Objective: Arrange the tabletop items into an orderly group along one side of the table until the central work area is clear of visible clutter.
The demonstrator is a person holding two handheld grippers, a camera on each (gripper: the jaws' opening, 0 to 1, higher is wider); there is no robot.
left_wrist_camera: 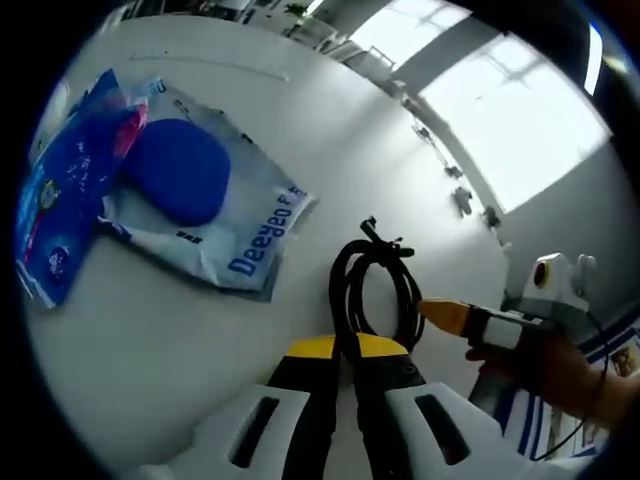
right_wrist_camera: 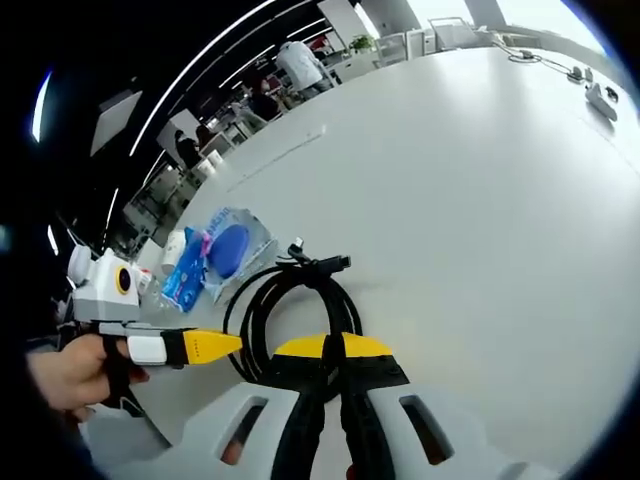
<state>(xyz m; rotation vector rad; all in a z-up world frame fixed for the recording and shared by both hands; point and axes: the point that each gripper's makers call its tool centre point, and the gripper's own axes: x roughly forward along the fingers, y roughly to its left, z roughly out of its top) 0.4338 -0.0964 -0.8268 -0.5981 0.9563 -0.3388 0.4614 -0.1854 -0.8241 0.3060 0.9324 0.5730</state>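
Both tongs clamped on the cable coil

The left tongs [left_wrist_camera: 347, 347] and right tongs [right_wrist_camera: 333, 345] pinch the black cable coil [left_wrist_camera: 375, 290] mid-counter [left_wrist_camera: 200, 340], seemingly to shift it toward the blue packets [left_wrist_camera: 185, 190] grouped near one edge.

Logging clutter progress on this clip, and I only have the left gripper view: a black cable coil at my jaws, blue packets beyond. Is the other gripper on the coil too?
Observer: In the right gripper view, the right gripper has its jaws together at the near edge of the cable coil. I cannot tell whether they pinch it.
Operator: And how does mine look from outside?
Observer: The left gripper, held by a hand, looks shut, with its yellow tip at the coil's side.
Operator: Is there anything past the packets?
Observer: A white bottle-like item lies right beside the blue packets.
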